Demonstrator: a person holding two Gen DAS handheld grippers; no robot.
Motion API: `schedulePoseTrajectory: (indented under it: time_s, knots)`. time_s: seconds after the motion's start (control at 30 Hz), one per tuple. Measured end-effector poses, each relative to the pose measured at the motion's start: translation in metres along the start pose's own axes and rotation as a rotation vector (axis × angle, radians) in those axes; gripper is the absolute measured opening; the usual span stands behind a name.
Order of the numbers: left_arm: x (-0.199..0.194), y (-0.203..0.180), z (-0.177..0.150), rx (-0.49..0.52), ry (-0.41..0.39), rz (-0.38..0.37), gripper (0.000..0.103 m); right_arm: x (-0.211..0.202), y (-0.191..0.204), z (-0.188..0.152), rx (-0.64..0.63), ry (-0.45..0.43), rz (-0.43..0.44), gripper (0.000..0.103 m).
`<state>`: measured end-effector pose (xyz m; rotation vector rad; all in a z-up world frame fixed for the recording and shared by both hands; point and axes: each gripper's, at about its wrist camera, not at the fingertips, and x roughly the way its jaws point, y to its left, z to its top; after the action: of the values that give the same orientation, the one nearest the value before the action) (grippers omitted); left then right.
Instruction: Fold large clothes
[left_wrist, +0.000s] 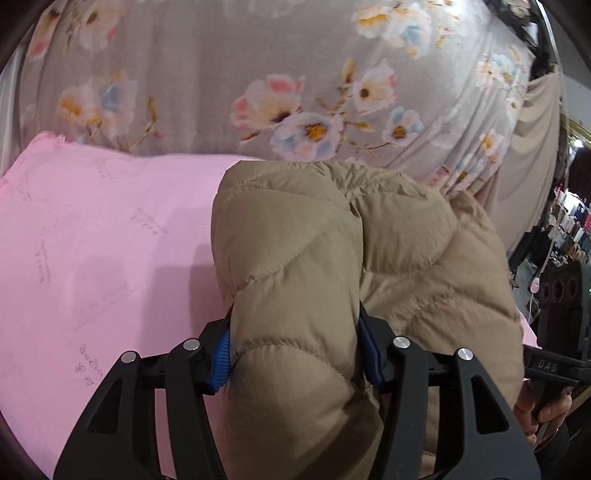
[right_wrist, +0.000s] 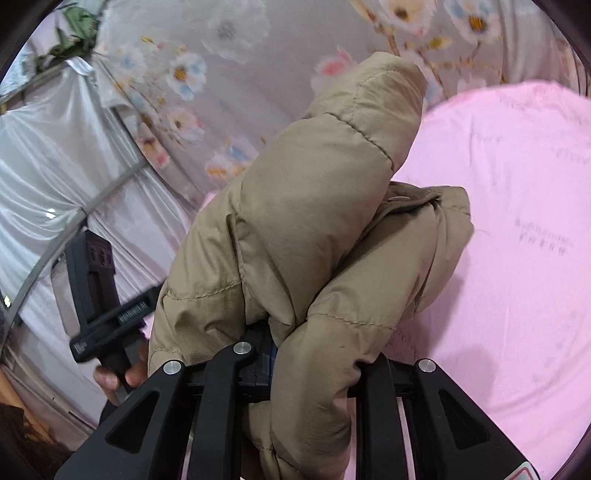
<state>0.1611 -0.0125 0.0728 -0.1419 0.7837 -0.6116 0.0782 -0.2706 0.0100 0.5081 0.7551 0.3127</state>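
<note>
The left gripper (left_wrist: 295, 350) has its blue pads (left_wrist: 221, 360) pressed on either side of a thick fold of the tan puffer jacket (left_wrist: 332, 236), jaws partly closed and squeezing the padding; the jacket bulges up in front of it, bunched over the pink sheet (left_wrist: 92, 240); behind lies a grey floral cover (left_wrist: 221, 74). The right gripper (right_wrist: 306, 362) is closed narrowly on another fold of the jacket (right_wrist: 314, 221), its fingertips buried in the cloth; the jacket rises as a tall lump above the sheet (right_wrist: 517, 221); at its left a hand (right_wrist: 122, 376) grips the other tool's handle.
</note>
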Motion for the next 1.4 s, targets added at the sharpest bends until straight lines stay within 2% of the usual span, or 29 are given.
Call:
schedulePoseTrajectory:
  time_s: [0.1, 0.2, 0.27, 0.3, 0.33, 0.37, 0.43, 0.53, 0.57, 0.6, 0.67, 0.77, 0.87, 0.97, 1.1, 1.2, 1.4]
  knots:
    - [0.017, 0.036, -0.018, -0.057, 0.075, 0.035, 0.054, 0.029, -0.026, -0.016, 0.1, 0.117, -0.051, 0.031]
    - [0.02, 0.061, -0.036, -0.098, 0.1, 0.02, 0.061, 0.041, -0.044, -0.031, 0.174, 0.152, -0.036, 0.046]
    - [0.019, 0.07, -0.041, -0.125, 0.109, 0.001, 0.07, 0.047, -0.051, -0.035, 0.206, 0.172, -0.041, 0.068]
    - [0.02, 0.074, -0.042, -0.143, 0.121, -0.004, 0.075, 0.052, -0.054, -0.036, 0.227, 0.185, -0.031, 0.072]
    - [0.022, 0.077, -0.044, -0.163, 0.137, -0.016, 0.087, 0.059, -0.06, -0.038, 0.266, 0.2, 0.003, 0.077]
    - [0.028, 0.081, -0.046, -0.193, 0.165, -0.046, 0.092, 0.062, -0.064, -0.04, 0.289, 0.196, 0.031, 0.078]
    - [0.036, 0.084, -0.052, -0.241, 0.199, -0.117, 0.092, 0.067, -0.061, -0.037, 0.268, 0.193, 0.06, 0.078]
    - [0.045, 0.086, -0.057, -0.29, 0.208, -0.165, 0.095, 0.083, -0.064, -0.038, 0.324, 0.216, 0.2, 0.05]
    - [0.045, 0.085, -0.056, -0.288, 0.199, -0.163, 0.094, 0.085, -0.063, -0.036, 0.321, 0.204, 0.207, 0.04]
    - [0.044, 0.083, -0.054, -0.272, 0.187, -0.154, 0.092, 0.085, -0.06, -0.033, 0.303, 0.188, 0.207, 0.035]
    - [0.039, 0.078, -0.048, -0.237, 0.157, -0.129, 0.08, 0.078, -0.047, -0.024, 0.244, 0.142, 0.205, 0.023]
    - [0.032, 0.072, -0.033, -0.185, 0.107, -0.12, 0.067, 0.064, -0.016, 0.002, 0.122, 0.071, 0.2, 0.019]
    - [0.026, 0.069, -0.012, -0.15, 0.044, -0.12, 0.059, 0.058, 0.016, 0.03, -0.003, 0.007, 0.168, 0.018]
    - [0.02, 0.07, 0.012, -0.136, -0.02, -0.125, 0.053, 0.055, 0.027, 0.051, -0.089, -0.039, 0.152, 0.018]
    - [0.011, 0.076, 0.045, -0.078, -0.144, -0.09, 0.052, 0.067, 0.048, 0.081, -0.178, -0.091, 0.148, 0.018]
    - [0.013, 0.092, 0.067, -0.076, -0.205, -0.078, 0.052, 0.084, 0.057, 0.102, -0.228, -0.124, 0.161, 0.018]
    - [0.039, 0.132, 0.091, -0.076, -0.26, -0.02, 0.052, 0.14, 0.063, 0.139, -0.293, -0.131, 0.162, 0.018]
